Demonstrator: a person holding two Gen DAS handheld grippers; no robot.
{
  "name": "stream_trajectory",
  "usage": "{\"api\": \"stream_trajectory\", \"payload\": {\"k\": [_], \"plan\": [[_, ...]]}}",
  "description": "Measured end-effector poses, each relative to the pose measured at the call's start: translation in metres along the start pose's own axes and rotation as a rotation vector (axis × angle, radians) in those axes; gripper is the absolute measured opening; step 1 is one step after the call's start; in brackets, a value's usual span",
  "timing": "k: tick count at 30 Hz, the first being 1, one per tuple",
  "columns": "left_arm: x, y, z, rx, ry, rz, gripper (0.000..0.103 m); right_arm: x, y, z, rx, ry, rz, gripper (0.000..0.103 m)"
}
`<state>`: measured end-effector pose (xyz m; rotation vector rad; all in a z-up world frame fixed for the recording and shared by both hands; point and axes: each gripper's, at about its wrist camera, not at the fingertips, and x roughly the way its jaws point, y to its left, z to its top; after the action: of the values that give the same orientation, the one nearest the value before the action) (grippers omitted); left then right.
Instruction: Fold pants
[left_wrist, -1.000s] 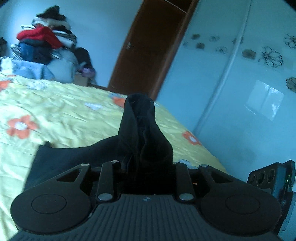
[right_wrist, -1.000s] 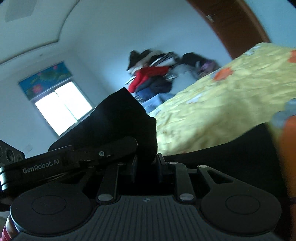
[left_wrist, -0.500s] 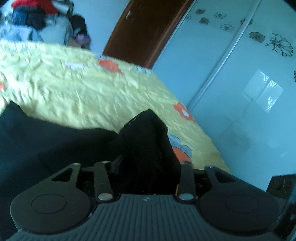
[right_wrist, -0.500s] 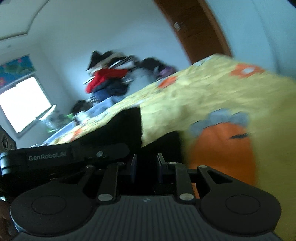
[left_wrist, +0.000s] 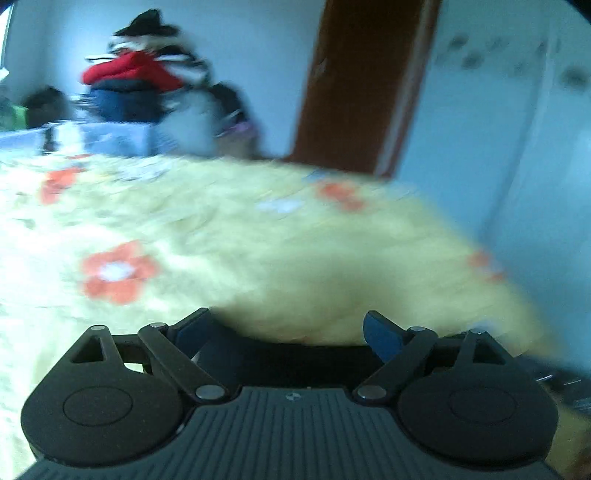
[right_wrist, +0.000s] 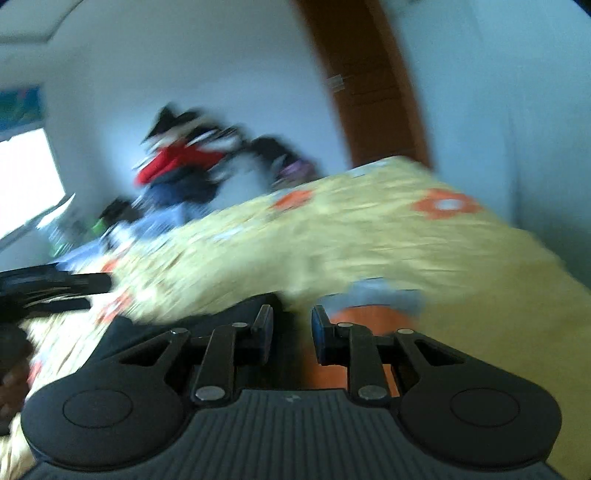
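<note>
The black pants (right_wrist: 177, 325) lie on the yellow flowered bedspread (right_wrist: 369, 240), blurred by motion. My right gripper (right_wrist: 291, 330) is low over the bed with its jaws close together. They are shut on a fold of the black pants, which runs off to the left. My left gripper (left_wrist: 286, 326) has its jaws spread wide and still opening. Nothing is pinched between them; only the bedspread (left_wrist: 258, 240) and a dark strip of cloth (left_wrist: 303, 354) show low in the gap. In the right wrist view the left gripper's black body (right_wrist: 48, 288) sits at the left edge.
A pile of clothes (left_wrist: 136, 74) stands beyond the far side of the bed, seen too as the pile (right_wrist: 177, 166). A brown door (left_wrist: 354, 81) and pale wardrobe fronts (left_wrist: 517, 129) are on the right. The bed's right edge drops off near the wardrobe.
The left gripper let go of the bunched black cloth and its jaws spread wide. Both views swung and blurred. The right gripper kept its narrow grip as the cloth came down onto the bed.
</note>
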<state>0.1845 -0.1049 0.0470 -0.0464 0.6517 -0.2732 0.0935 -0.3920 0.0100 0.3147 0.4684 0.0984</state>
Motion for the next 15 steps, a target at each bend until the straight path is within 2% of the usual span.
{"api": "stream_trajectory", "payload": {"k": [3,5,8,10,11,12,14,15], "plan": [[0.019,0.010,-0.006,0.047,0.057,0.075,0.086,0.030,0.028,0.002,-0.096,0.079,0.034,0.022],[0.027,0.013,-0.011,0.066,0.070,0.097,0.086,0.046,0.039,0.002,-0.130,0.116,-0.025,0.022],[0.034,0.013,-0.015,0.107,0.075,0.129,0.086,0.057,0.035,0.003,-0.105,0.127,-0.048,0.036],[0.040,0.010,-0.017,0.124,0.071,0.143,0.087,0.061,0.026,0.003,-0.060,0.134,-0.054,0.058],[0.044,0.009,-0.016,0.132,0.069,0.152,0.087,0.062,0.022,0.004,-0.043,0.134,-0.065,0.061],[0.047,0.008,-0.016,0.138,0.064,0.160,0.088,0.062,0.017,0.006,-0.020,0.126,-0.045,0.061],[0.051,0.007,-0.016,0.138,0.059,0.184,0.088,0.064,0.006,0.007,0.071,0.120,0.075,0.061],[0.053,0.008,-0.017,0.130,0.060,0.192,0.088,0.067,0.003,0.008,0.090,0.121,0.087,0.057]]}}
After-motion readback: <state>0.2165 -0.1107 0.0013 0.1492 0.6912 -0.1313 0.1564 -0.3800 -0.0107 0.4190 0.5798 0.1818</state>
